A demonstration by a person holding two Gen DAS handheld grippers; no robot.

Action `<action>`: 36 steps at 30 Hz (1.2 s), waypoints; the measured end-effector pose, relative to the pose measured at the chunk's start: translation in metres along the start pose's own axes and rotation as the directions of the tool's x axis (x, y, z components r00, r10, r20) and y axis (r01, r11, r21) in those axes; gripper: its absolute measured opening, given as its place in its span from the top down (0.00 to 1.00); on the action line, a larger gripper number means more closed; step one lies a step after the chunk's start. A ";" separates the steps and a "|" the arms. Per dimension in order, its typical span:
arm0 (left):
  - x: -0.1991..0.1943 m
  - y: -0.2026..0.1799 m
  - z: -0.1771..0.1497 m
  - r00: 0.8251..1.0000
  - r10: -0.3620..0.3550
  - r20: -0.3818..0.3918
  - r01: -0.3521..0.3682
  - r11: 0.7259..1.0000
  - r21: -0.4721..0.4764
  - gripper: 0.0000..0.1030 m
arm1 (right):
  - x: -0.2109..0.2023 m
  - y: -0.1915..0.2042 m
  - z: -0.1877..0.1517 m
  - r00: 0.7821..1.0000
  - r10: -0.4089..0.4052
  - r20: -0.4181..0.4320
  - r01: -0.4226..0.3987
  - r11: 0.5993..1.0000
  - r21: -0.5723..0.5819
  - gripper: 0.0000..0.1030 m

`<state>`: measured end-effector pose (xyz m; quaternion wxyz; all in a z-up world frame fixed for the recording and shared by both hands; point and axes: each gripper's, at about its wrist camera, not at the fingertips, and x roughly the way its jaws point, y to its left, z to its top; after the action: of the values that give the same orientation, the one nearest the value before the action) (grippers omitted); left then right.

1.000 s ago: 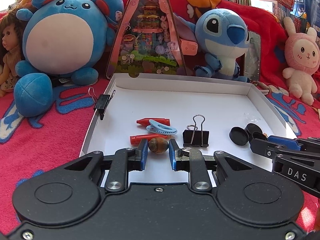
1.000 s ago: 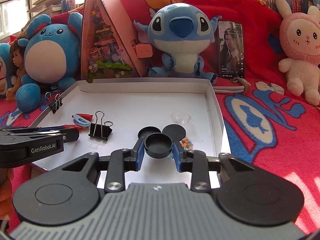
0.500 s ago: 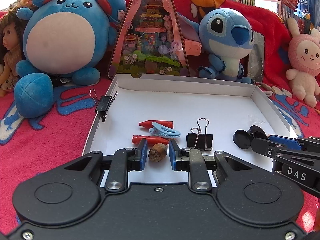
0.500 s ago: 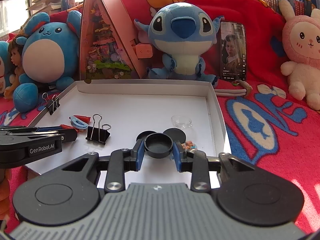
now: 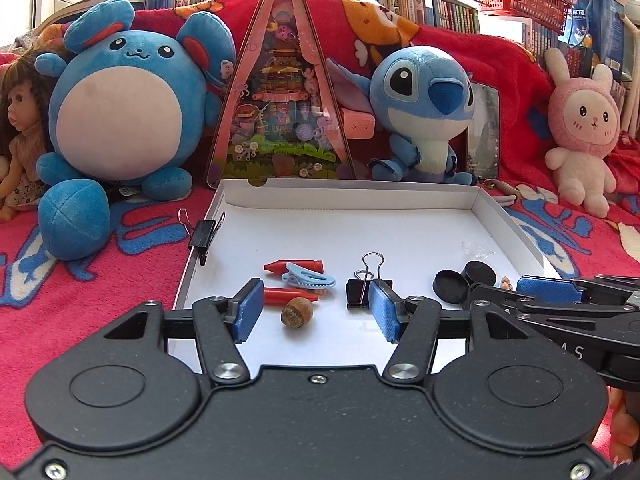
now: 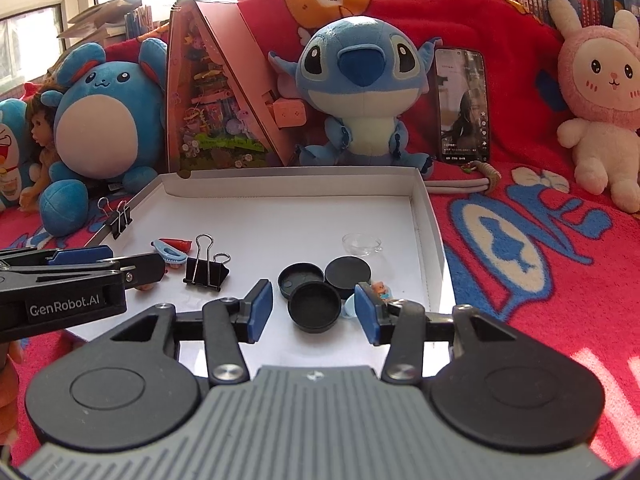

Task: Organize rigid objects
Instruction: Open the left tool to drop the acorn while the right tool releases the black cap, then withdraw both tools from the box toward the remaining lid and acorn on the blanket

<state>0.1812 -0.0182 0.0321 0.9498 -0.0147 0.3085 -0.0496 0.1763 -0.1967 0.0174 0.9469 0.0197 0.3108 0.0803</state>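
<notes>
Both grippers are opening: the left gripper has the acorn lying free between its jaws in the white tray, the right gripper likewise around the black cap

left claw: jaws opening, blue pads apart, nothing pressed between, tilted downward | right claw: jaws opening, pads clear of anything between, tilted downward | side by side, tips near each other, not touching
</notes>
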 end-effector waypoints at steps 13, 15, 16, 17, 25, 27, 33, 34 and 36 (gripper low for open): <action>-0.036 0.008 -0.010 0.999 -0.035 0.025 0.035 0.999 0.002 0.23 | -0.025 -0.007 -0.009 0.999 0.021 0.029 -0.021 1.000 0.003 0.19; -0.041 0.008 -0.012 0.999 -0.039 0.029 0.039 0.999 0.004 0.22 | -0.029 -0.007 -0.011 0.999 0.026 0.033 -0.026 1.000 -0.001 0.17; -0.043 0.008 -0.013 0.999 -0.039 0.032 0.039 0.999 0.008 0.22 | -0.030 -0.006 -0.012 0.999 0.028 0.035 -0.027 1.000 -0.003 0.17; -0.046 0.008 -0.014 0.999 -0.039 0.036 0.039 0.999 0.015 0.22 | -0.032 -0.006 -0.013 0.999 0.029 0.036 -0.028 1.000 -0.005 0.17; -0.060 0.011 -0.021 0.998 -0.048 0.039 0.047 0.999 0.018 0.21 | -0.040 -0.001 -0.021 0.999 0.038 0.033 -0.037 0.999 -0.027 0.14; -0.065 0.013 -0.023 0.998 -0.046 0.044 0.046 0.999 0.017 0.21 | -0.043 -0.001 -0.023 0.998 0.044 0.035 -0.043 0.999 -0.020 0.14; -0.079 0.019 -0.030 0.997 -0.048 0.058 0.047 0.999 0.013 0.20 | -0.052 0.000 -0.029 0.998 0.053 0.041 -0.052 0.998 -0.021 0.11; -0.081 0.020 -0.032 0.997 -0.046 0.060 0.045 0.999 0.015 0.19 | -0.054 0.000 -0.030 0.998 0.052 0.042 -0.051 0.998 -0.025 0.10; -0.085 0.021 -0.035 0.997 -0.039 0.067 0.038 0.999 0.016 0.19 | -0.057 0.002 -0.033 0.997 0.054 0.046 -0.052 0.998 -0.030 0.09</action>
<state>0.0937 0.0118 0.0522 0.9586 -0.0151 0.2756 -0.0697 0.1113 -0.2044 0.0248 0.9516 0.0160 0.2867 0.1094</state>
